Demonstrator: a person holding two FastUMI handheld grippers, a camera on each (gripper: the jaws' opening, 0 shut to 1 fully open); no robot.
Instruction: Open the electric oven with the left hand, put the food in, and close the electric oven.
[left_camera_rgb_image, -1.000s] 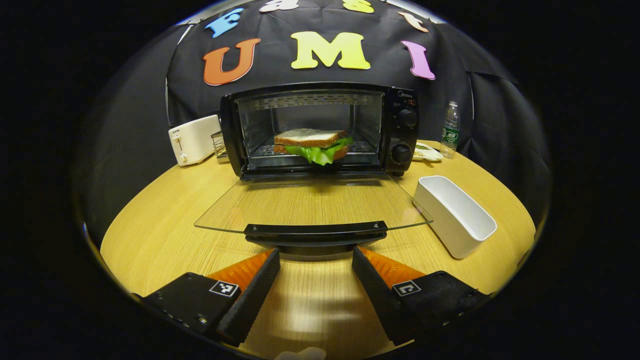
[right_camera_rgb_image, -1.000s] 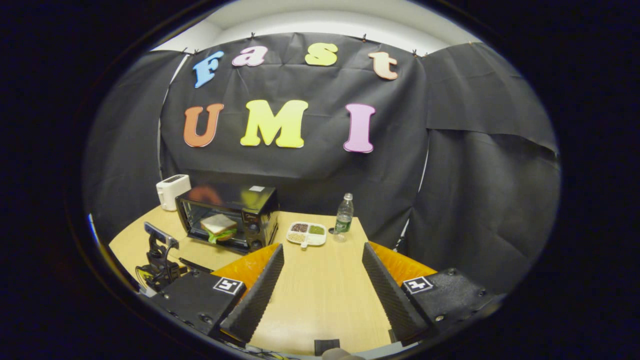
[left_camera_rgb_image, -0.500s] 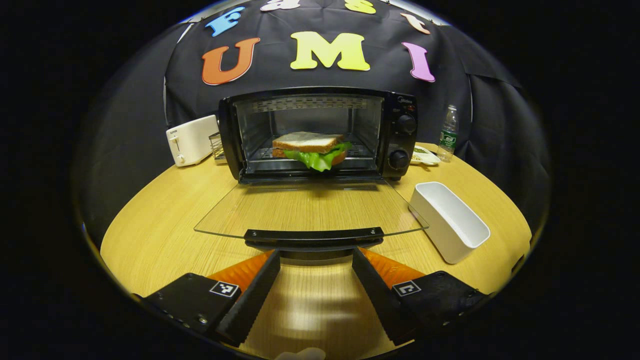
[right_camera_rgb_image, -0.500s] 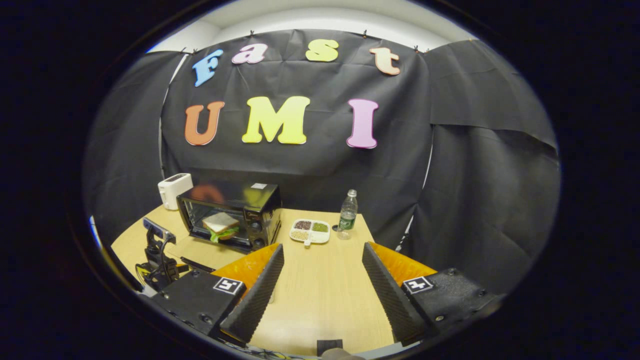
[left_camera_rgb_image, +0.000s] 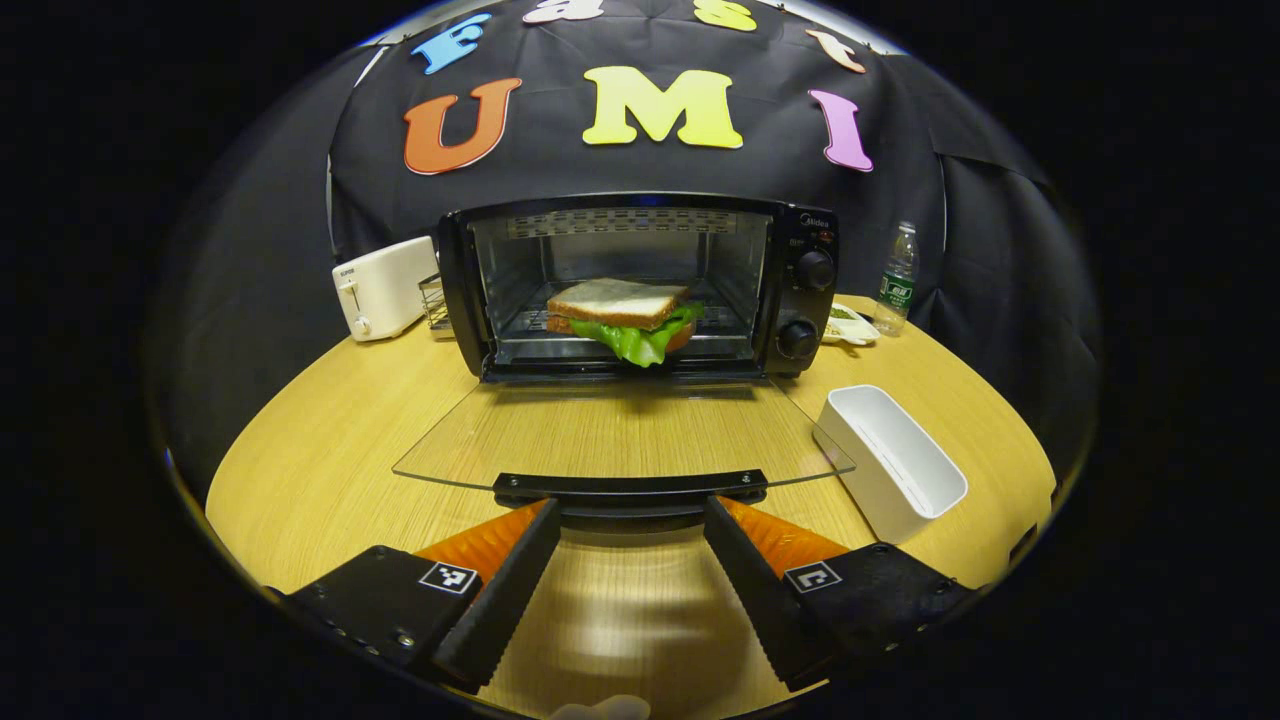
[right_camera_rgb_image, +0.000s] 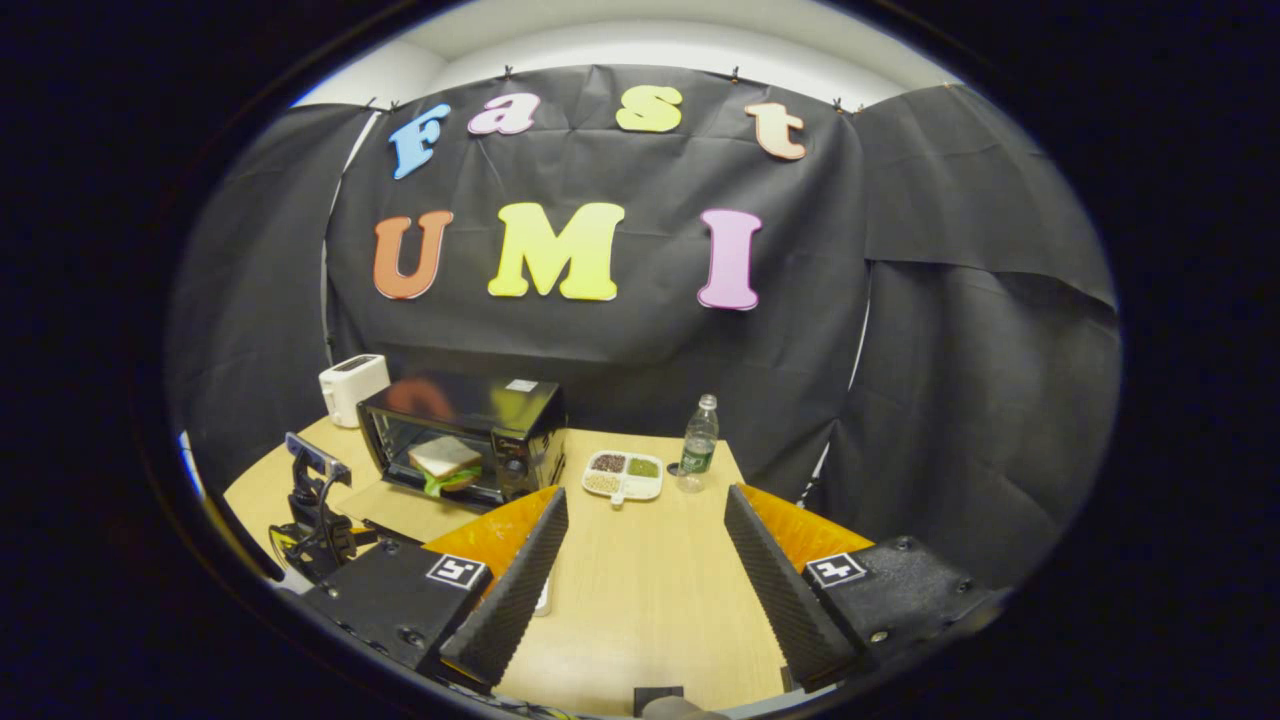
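Black oven (left_camera_rgb_image: 640, 285): sits at back of wooden table (left_camera_rgb_image: 320, 450), door down and open; also seen at left in right gripper view (right_camera_rgb_image: 465, 435).
Glass door (left_camera_rgb_image: 620, 435): lies flat toward the camera, black handle (left_camera_rgb_image: 630, 487) along its front edge.
Sandwich (left_camera_rgb_image: 622, 315): inside oven on the rack, white bread on top, green lettuce hanging over front edge.
Left gripper (left_camera_rgb_image: 630, 515): open, fingers spread wide, nothing between them; tips just under/near the door handle, touching or not: can't tell.
Right gripper (right_camera_rgb_image: 645, 505): open and empty, held above table to the right of the oven, well apart from it.
White tray (left_camera_rgb_image: 890, 460): empty, rectangular, on table just right of the door.
Toaster (left_camera_rgb_image: 385, 285): white, left of oven.
Small wire rack (left_camera_rgb_image: 435, 300): between toaster and oven.
Water bottle (right_camera_rgb_image: 697, 457): upright, right of oven near the cloth wall.
Divided dish (right_camera_rgb_image: 622, 474): white, w/ dark, green and pale foods, between oven and bottle.
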